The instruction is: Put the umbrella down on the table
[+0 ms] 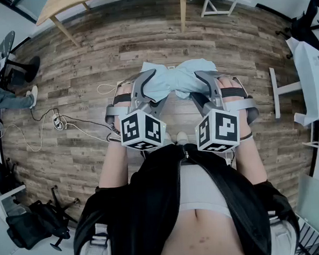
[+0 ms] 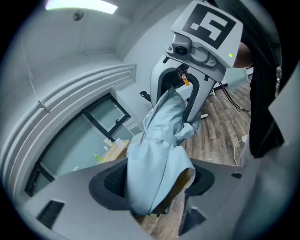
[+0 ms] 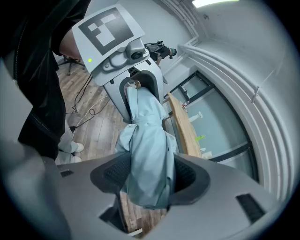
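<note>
Two-handed carry: keep the umbrella (image 1: 179, 77) level, bring it over the surface (image 1: 60, 5) at upper left, lower until it rests, and only then release. It hangs mid-air over the floor, centre frame, well apart from the surface. Left hand-held gripper (image 2: 157, 185) and right hand-held gripper (image 3: 150, 180): jaws wide, each clamped on one end of the folded fabric.
</note>
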`<state>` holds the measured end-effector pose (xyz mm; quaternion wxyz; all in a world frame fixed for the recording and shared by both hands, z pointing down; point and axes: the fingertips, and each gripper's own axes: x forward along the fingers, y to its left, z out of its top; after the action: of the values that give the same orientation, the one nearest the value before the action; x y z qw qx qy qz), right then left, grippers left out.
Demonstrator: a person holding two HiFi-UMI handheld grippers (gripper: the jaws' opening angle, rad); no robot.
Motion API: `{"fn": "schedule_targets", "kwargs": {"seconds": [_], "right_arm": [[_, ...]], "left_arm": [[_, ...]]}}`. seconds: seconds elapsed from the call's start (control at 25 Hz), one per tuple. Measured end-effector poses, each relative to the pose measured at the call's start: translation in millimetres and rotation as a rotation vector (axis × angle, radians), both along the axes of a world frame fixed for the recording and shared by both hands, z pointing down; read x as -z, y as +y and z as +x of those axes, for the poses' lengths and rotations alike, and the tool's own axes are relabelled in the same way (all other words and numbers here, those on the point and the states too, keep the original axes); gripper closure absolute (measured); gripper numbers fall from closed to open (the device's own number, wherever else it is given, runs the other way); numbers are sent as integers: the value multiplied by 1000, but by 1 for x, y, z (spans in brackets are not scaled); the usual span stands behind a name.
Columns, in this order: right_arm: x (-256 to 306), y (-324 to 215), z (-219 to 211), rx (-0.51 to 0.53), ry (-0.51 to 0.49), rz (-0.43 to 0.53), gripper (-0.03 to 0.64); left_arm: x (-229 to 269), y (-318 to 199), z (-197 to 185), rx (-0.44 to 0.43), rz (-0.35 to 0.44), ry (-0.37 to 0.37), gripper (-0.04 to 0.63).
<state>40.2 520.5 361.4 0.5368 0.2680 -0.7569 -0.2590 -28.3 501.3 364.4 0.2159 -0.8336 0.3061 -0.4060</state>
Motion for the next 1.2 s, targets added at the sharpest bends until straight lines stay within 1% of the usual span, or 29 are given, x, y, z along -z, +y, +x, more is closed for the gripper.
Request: {"fn": "schedule_targets", "kwargs": {"seconds": [0.2, 0.4, 0.84, 1.2], "right_arm": [[1, 1, 1, 2, 1, 7, 350], [0, 2, -1, -1, 6, -6, 351], [-3, 14, -25, 0, 16, -12, 350], [-4, 18, -39, -24, 23, -4, 350]], "left_arm": [[1, 1, 1, 5, 5, 0, 299], [0, 2, -1, -2, -4, 1, 301], [-4, 14, -24, -13, -19, 12, 299], [-5, 16, -38, -40, -13, 14, 301]]}}
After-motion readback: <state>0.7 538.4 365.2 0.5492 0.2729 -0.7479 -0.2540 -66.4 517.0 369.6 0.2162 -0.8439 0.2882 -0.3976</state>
